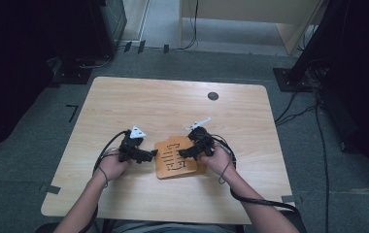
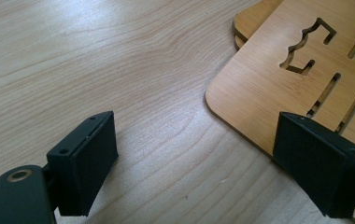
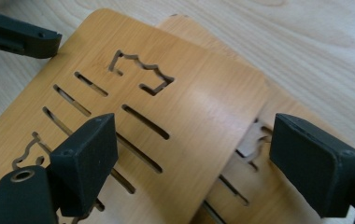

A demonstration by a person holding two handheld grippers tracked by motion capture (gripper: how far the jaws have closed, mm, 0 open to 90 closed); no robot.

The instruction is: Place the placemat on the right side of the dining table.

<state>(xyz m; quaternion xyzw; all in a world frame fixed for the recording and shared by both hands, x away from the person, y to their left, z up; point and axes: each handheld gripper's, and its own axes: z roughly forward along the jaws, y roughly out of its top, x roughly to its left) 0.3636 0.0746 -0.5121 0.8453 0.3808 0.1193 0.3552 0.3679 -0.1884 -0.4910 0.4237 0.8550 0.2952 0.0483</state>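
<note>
On a pale wooden table (image 1: 124,97) seen from above, a person works two hand-held grippers over a pair of stacked bamboo boards (image 1: 175,158), slotted panels that lie near the front edge, between the hands. At left, the left gripper (image 1: 149,154) rests low on the tabletop just beside the upper board (image 2: 278,88), its jaws parted with nothing between them but bare table; the right-hand pad overlaps the board's near edge in its own view, though whether it touches the wood cannot be told. At right, the right gripper (image 1: 184,152) hovers over the stack, jaws spread wide and gripping nothing, the upper board (image 3: 166,116) lying askew on the lower board (image 3: 259,182). The step in hand looks like separating or squaring the two panels: it would go best with one gripper pinning an edge while the other takes the top panel by its thin rim, jaws level with the table. Much of the lower board is covered, the cut-out shapes are partly masked by the jaws, and the high view is too dim to show contact.
</note>
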